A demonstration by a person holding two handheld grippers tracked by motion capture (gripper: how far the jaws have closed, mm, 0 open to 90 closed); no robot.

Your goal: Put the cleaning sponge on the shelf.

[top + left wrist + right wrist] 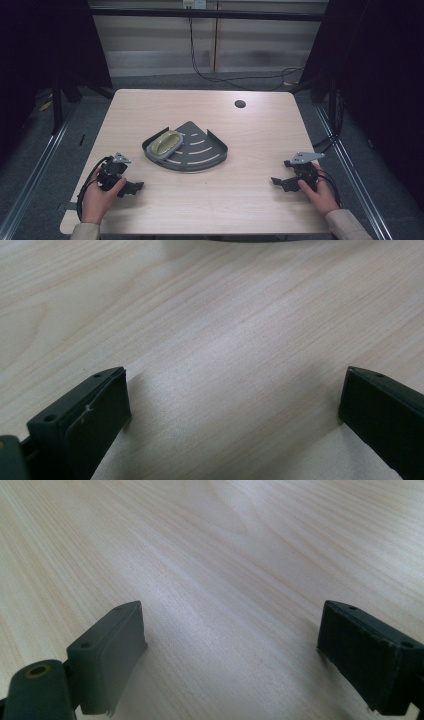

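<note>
A: Corner rack (200, 150), dark grey and fan-shaped, sits on the table (210, 200) ahead of both grippers, between them, nearer the left one. A yellowish oval dish (166, 143) lies in its left part.

B: And the grippers?

A: Left gripper (135, 187): jaws spread wide, nothing between them, only bare wood. Right gripper (278, 182): also wide open and empty, well apart from the rack.

B: How should the reach go?

A: I'd judge the left should travel forward and to its right, keep its jaws wide, stay low, and line up with the rack's rim before closing.
</note>
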